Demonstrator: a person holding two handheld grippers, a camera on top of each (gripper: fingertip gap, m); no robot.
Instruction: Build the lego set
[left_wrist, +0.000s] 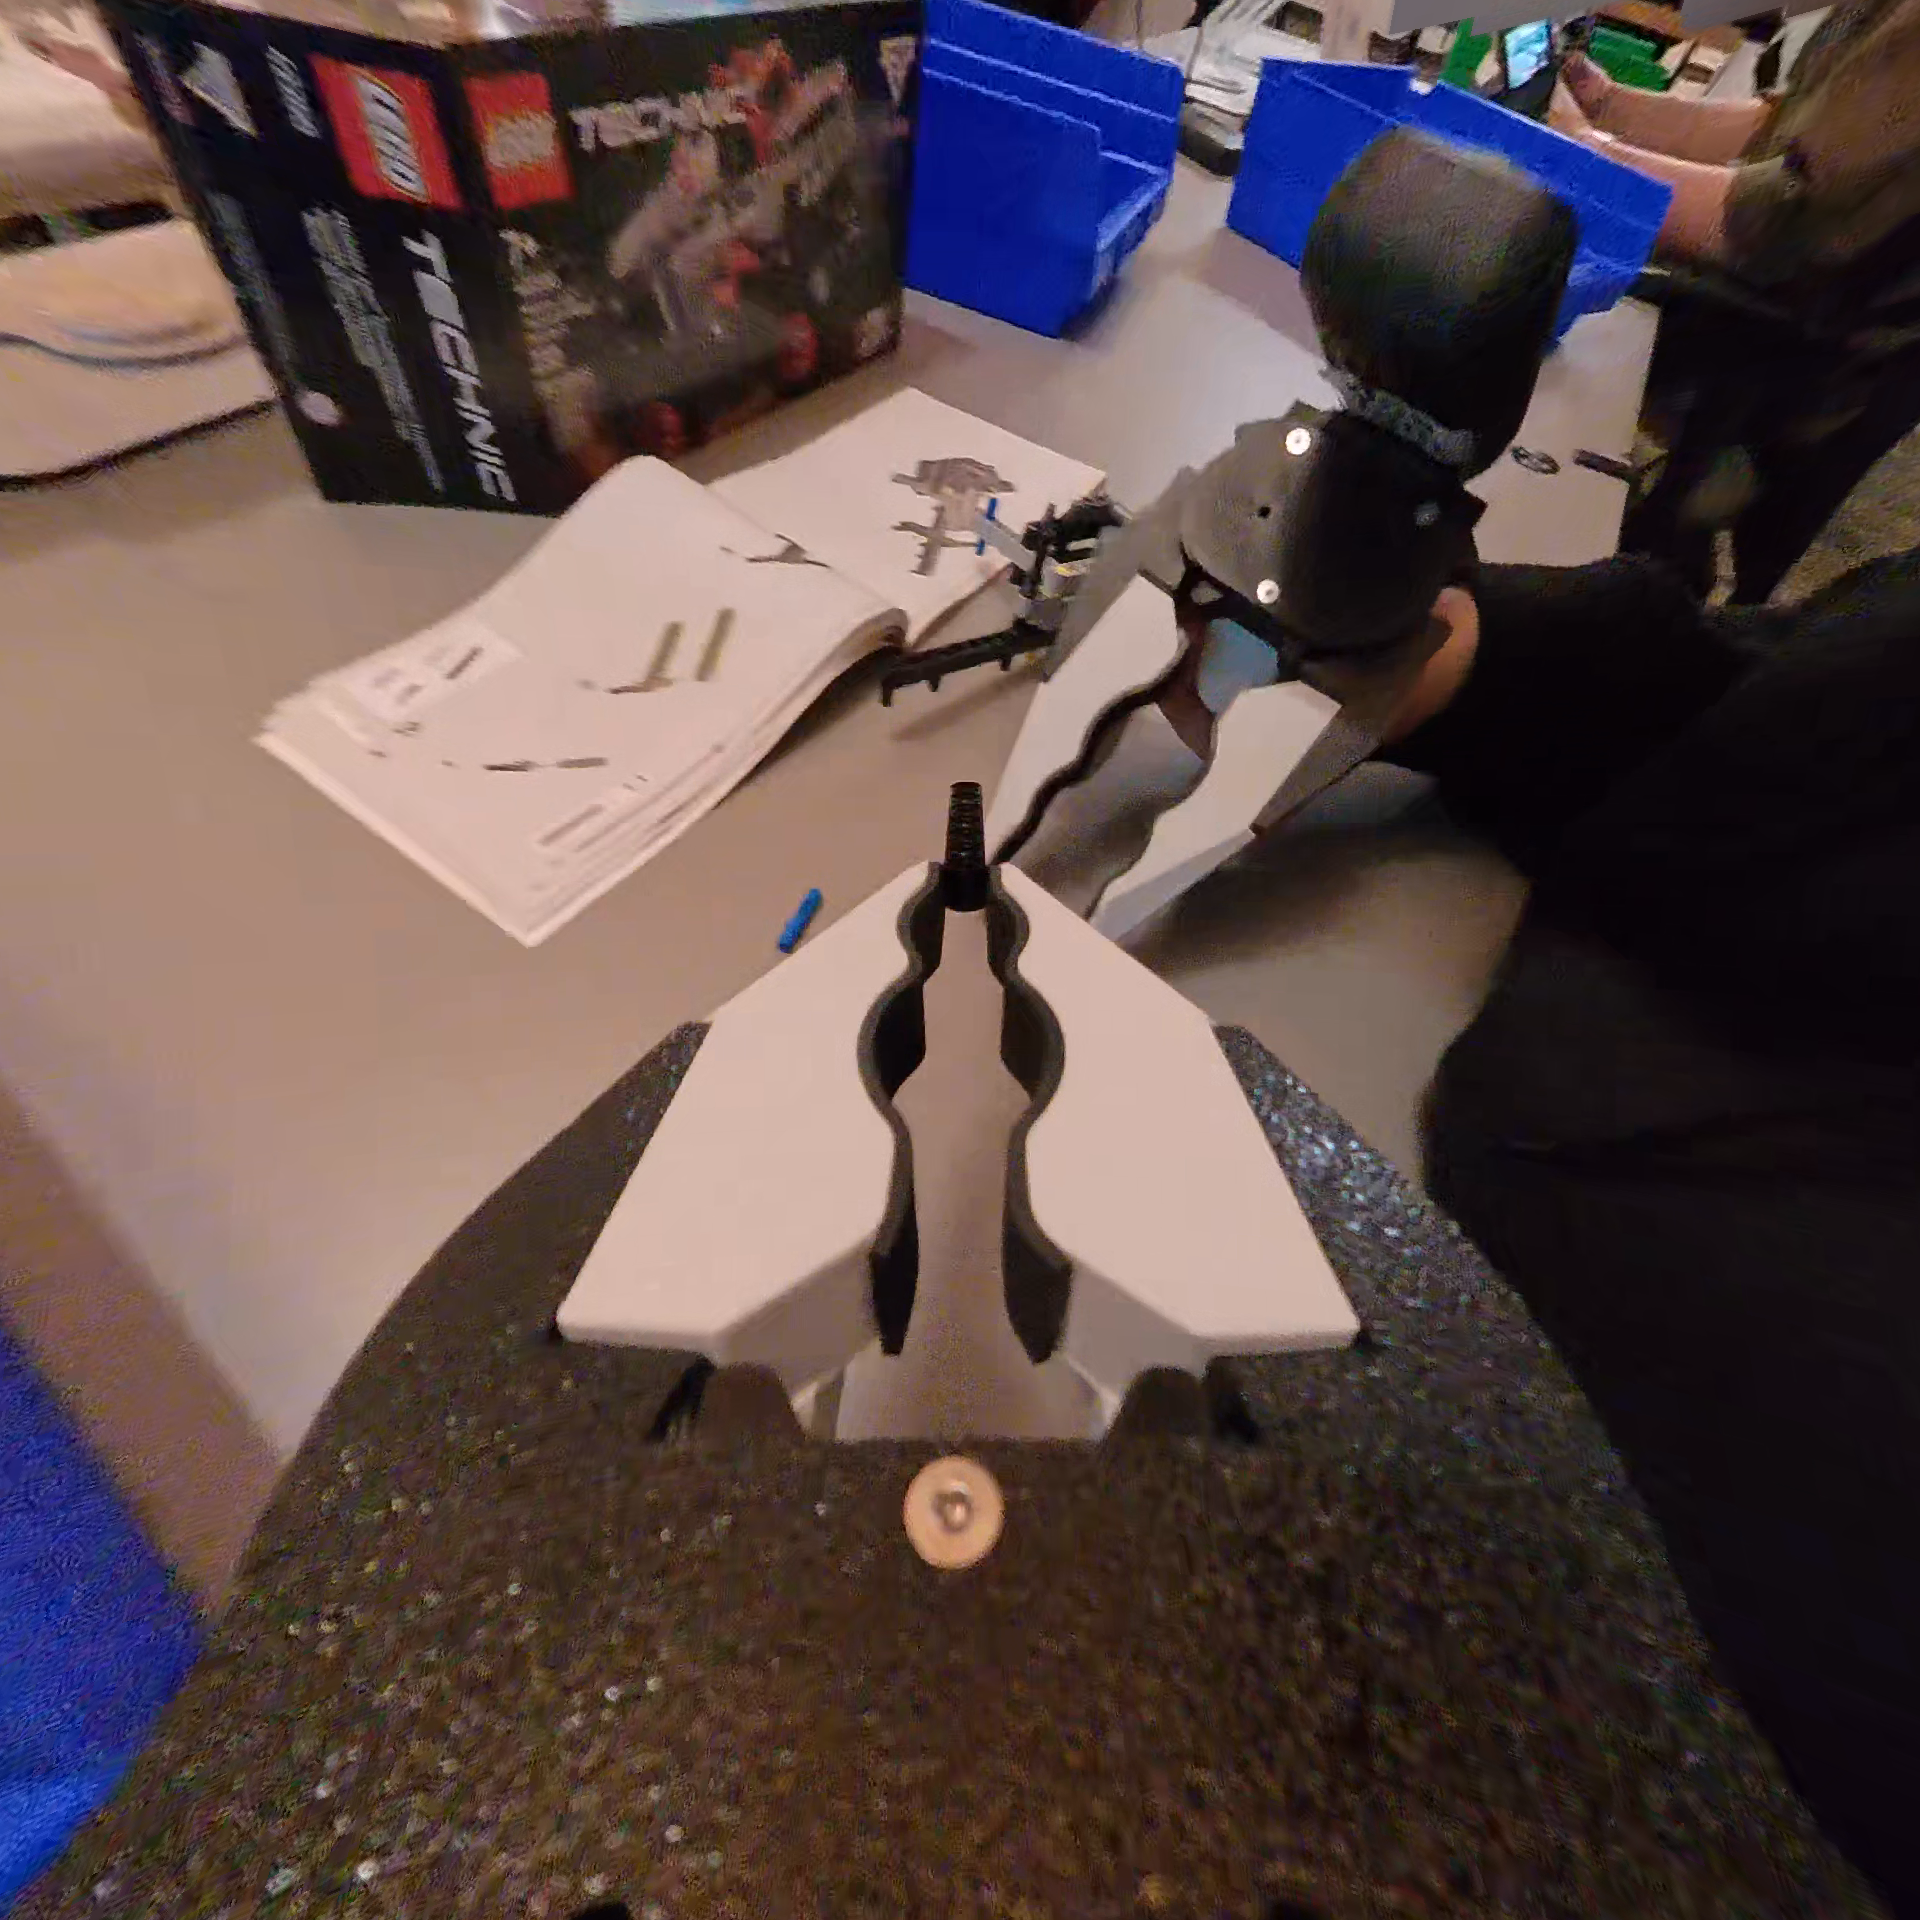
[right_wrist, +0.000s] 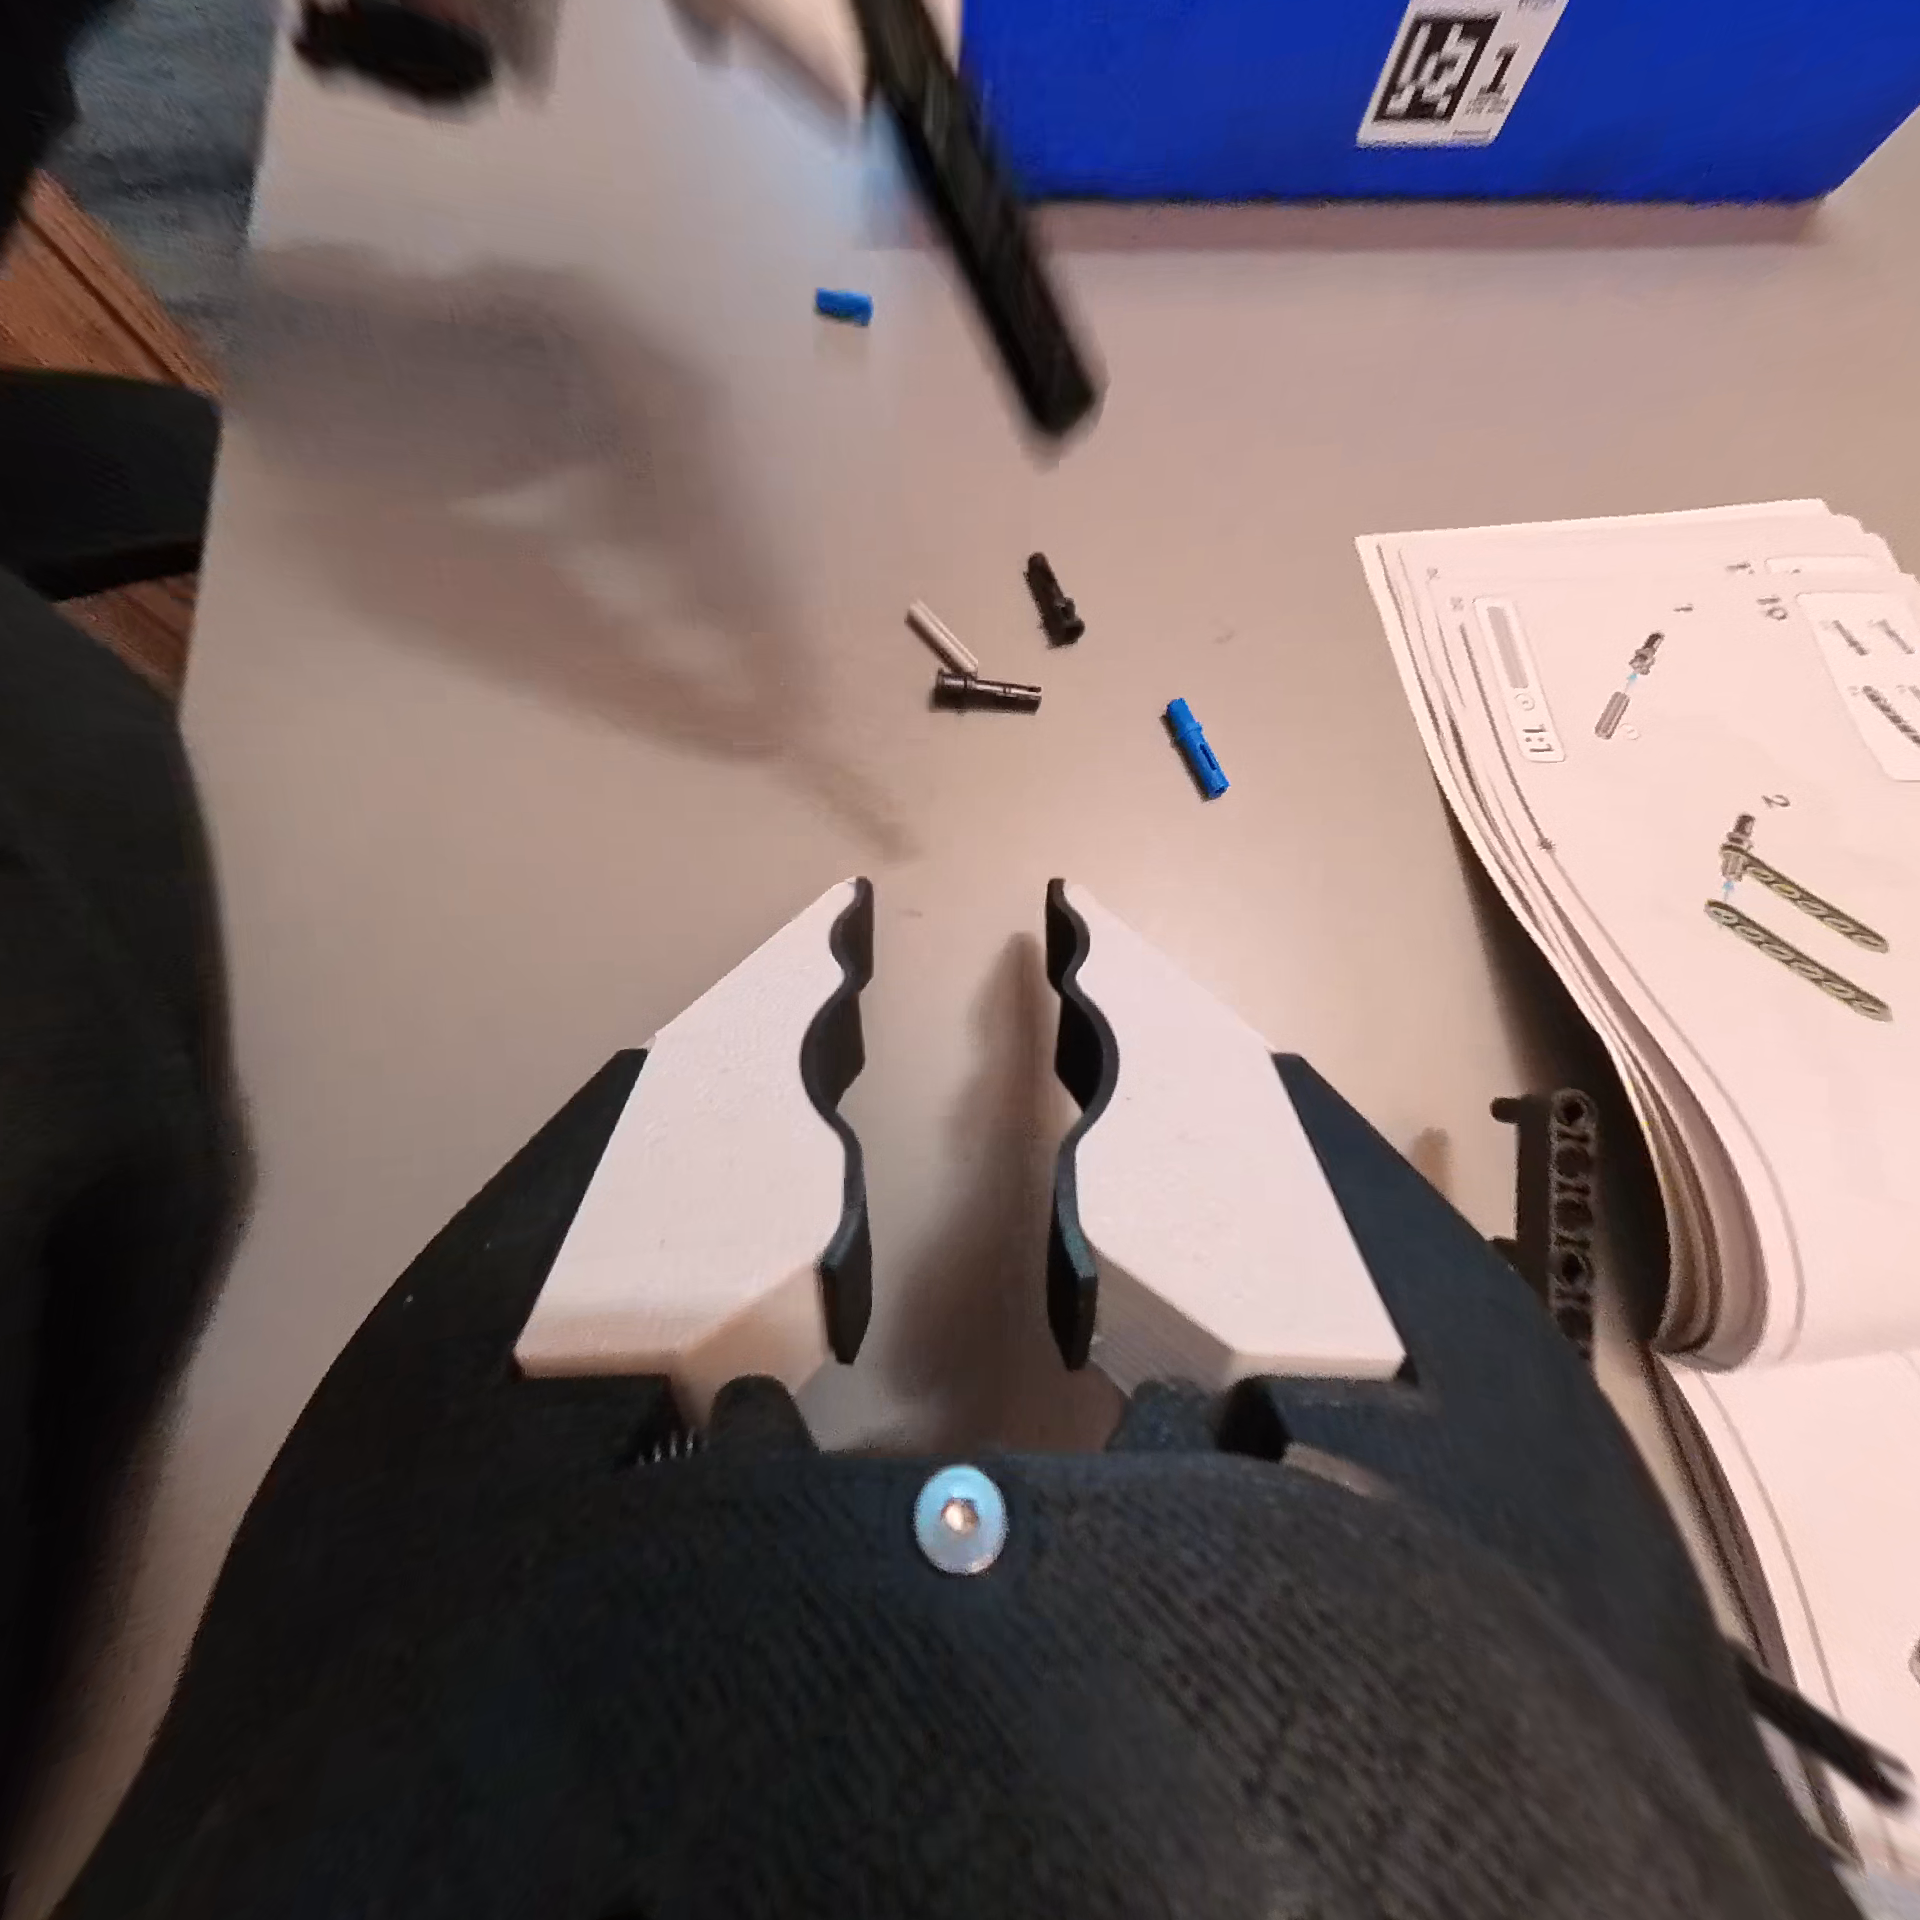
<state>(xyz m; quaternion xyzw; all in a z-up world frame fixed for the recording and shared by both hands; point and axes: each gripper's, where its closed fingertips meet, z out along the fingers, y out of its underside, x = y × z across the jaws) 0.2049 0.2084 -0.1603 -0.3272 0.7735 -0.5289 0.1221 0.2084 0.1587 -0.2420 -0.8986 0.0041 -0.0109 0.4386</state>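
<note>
So in the left wrist view, the left gripper (left_wrist: 964, 888) is seen pinched tight on a small black ribbed piece (left_wrist: 963, 844), which is held right at the fingertips and sticks straight up past them, just above frame centre. A loose blue pin (left_wrist: 799, 918) is spotted on the grey table (left_wrist: 312, 987) just left of those tips, not touching them. Further up, the open instruction booklet (left_wrist: 665, 675) is laid flat at centre-left, and a partly built black lego assembly (left_wrist: 1023, 603) is propped against its right-hand edge, well apart from the claw. The set's dark box (left_wrist: 540, 249) is stood up at upper left, with blue bins (left_wrist: 1039, 177) lined up along the top. The other claw is visible at centre-right of that frame. In the right wrist view, the right gripper (right_wrist: 958, 894) is shown with its fingers spread apart and nothing caught between them, hovering low over the table. Just above the tips, near frame centre, a little cluster is scattered: two black pins (right_wrist: 1052, 596) (right_wrist: 985, 691), a light grey pin (right_wrist: 941, 636) and a blue pin (right_wrist: 1197, 732) slightly to the right. Another blue bit (right_wrist: 843, 305) is found higher up, next to a blurred black beam (right_wrist: 987, 218). A black beam with holes (right_wrist: 1567, 1216) is tucked against the booklet at right.
</note>
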